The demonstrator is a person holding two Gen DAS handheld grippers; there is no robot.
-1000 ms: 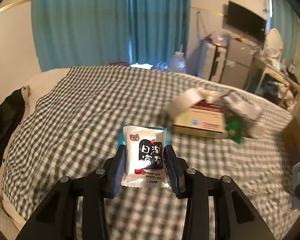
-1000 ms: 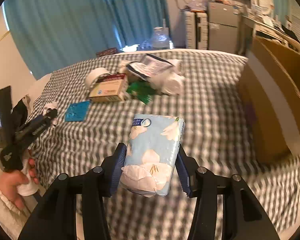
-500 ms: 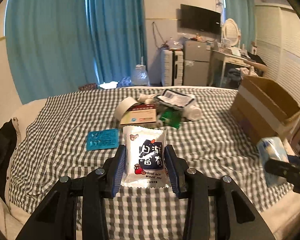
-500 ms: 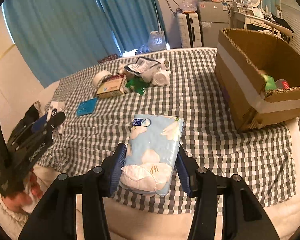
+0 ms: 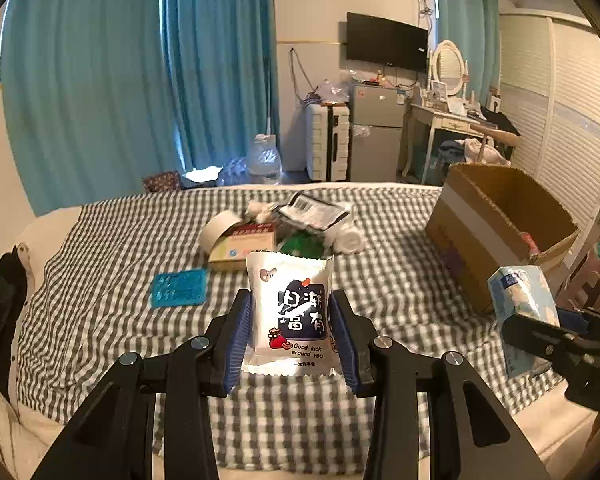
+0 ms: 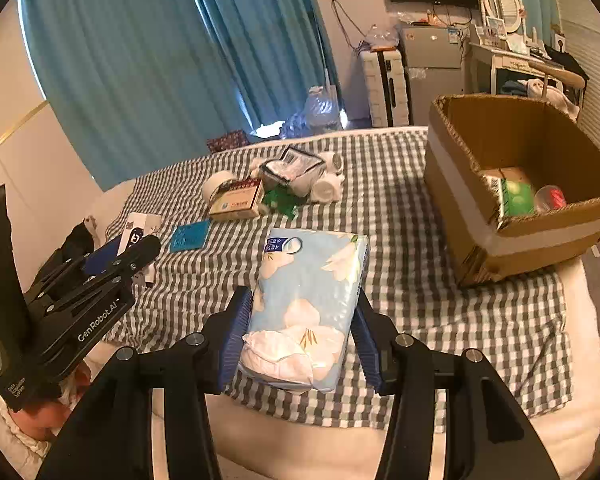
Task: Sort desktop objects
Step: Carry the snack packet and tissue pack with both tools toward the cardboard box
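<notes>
On the checked bed [image 5: 100, 288], at the left, a blue card [image 5: 179, 289] is seen lying flat. Beside it a pile is gathered: a tape roll [image 5: 219, 229], a small carton [image 5: 246, 246], a green packet [image 5: 302, 245] and a clear pouch [image 5: 314, 211]. In front of the pile a white sachet [image 5: 290, 312] is held upright above the bed, clamped between the jaws of the left gripper [image 5: 292, 336]. Further right, a tissue pack [image 6: 310, 304] is gripped between the jaws of the right gripper [image 6: 300, 338], also clear of the bed. At the far right an open cardboard box [image 6: 460, 184] is set on the bed, with a few items seen inside.
</notes>
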